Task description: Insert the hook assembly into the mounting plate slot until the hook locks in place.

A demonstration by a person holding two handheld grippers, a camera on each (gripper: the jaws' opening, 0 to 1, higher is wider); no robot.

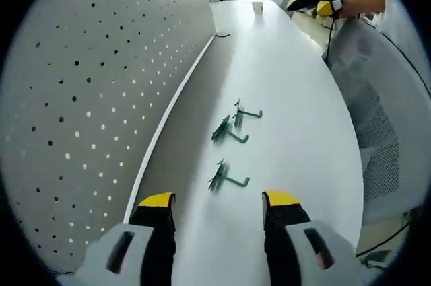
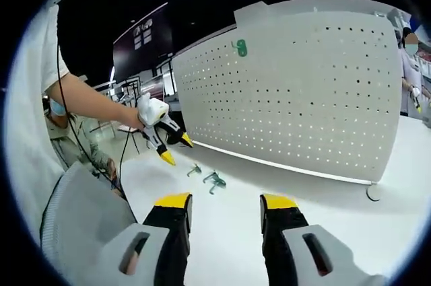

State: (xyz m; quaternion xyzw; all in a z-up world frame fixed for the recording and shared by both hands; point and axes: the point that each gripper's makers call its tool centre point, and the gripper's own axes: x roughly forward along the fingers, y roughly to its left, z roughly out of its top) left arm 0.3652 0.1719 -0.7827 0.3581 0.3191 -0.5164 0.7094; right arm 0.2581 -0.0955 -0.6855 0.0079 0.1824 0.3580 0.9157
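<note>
A white perforated pegboard panel [image 1: 101, 97] stands along the white table [image 1: 296, 97]. Three green metal hooks [image 1: 225, 178] lie beside it, arms pointing away from it. The left gripper [image 1: 219, 200] and right gripper [image 2: 222, 200] gape wide, empty.

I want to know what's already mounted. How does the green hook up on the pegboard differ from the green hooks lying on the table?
The mounted hook sits high on the upright pegboard; the loose hooks lie flat on the white table. The mounted hook is alone; three loose hooks lie in a rough row beside the pegboard's foot. Both kinds are green and look alike in type, though the mounted one is too small to compare closely.
</note>
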